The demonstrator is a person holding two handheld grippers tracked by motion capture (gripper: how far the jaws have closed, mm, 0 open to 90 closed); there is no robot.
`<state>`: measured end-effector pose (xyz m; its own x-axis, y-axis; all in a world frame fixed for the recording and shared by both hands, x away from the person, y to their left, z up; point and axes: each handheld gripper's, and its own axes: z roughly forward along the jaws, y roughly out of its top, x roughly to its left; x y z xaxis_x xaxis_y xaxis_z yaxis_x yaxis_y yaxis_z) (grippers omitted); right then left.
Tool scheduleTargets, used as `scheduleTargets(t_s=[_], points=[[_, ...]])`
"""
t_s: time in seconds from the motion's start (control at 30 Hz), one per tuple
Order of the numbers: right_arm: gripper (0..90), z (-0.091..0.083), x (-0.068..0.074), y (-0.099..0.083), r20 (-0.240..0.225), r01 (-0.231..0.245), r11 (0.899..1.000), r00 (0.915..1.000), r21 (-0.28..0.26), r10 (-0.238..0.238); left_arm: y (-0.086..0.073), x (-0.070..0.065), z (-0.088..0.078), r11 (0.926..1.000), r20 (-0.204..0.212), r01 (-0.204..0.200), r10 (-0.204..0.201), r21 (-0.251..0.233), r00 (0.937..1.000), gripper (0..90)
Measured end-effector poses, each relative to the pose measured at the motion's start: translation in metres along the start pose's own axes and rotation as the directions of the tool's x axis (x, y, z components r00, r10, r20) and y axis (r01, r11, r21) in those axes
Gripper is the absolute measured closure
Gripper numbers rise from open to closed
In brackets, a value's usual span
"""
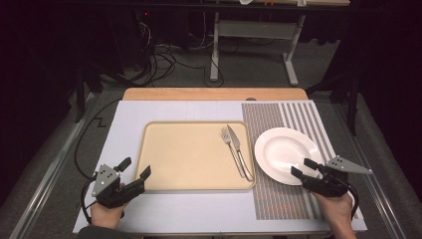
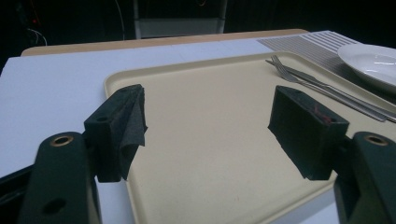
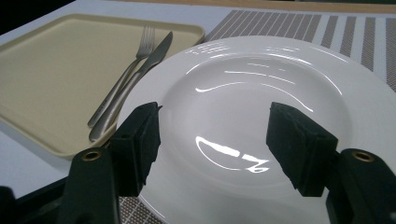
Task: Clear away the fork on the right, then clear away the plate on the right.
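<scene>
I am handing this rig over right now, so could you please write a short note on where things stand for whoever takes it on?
Left gripper: open, holding nothing, poised at the near left corner of the beige tray.
Right gripper: open, holding nothing, jaws over the near rim of the white plate.
Plate: lying on the striped mat, right of the tray, nothing on it.
Fork and knife: side by side at the tray's right edge.
Done: nothing gripped yet.
Left: probably grip the plate next; what follows is unclear.
</scene>
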<state>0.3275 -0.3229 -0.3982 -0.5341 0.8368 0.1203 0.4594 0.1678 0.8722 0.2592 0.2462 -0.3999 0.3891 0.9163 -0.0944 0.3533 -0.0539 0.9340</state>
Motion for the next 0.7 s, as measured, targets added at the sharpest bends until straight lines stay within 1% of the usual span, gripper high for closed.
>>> scheduleTargets(t_s=[0.13,0.23,0.43,0.53,0.7], points=[[35.2,-0.0042,-0.0012,-0.0030,0.014,0.010,1.000,0.9998,-0.022,-0.010,0.0000,0.0002,-0.0003,1.0000,0.003,0.003,-0.003,-0.001,1.0000,28.1],[34.7,-0.0058,-0.0029,-0.0053,0.015,0.006,0.999,0.9999,-0.037,-0.006,-0.0001,0.0004,-0.0004,1.0000,0.004,0.005,-0.005,-0.002,1.0000,28.0],[34.3,-0.0018,-0.0032,-0.0094,0.029,0.023,1.000,0.9993,-0.016,-0.023,-0.0001,-0.0008,-0.0003,1.0000,0.004,-0.001,0.001,-0.002,1.0000,28.1],[34.3,-0.0014,-0.0029,-0.0102,0.035,0.021,1.000,0.9992,-0.012,-0.020,-0.0002,-0.0012,-0.0013,1.0000,0.004,-0.001,0.001,-0.005,1.0000,28.1],[34.2,0.0000,-0.0055,-0.0083,0.043,0.020,1.000,0.9989,-0.017,-0.019,-0.0012,0.0009,-0.0024,0.9999,-0.001,0.016,-0.016,-0.004,0.9999,28.2]])
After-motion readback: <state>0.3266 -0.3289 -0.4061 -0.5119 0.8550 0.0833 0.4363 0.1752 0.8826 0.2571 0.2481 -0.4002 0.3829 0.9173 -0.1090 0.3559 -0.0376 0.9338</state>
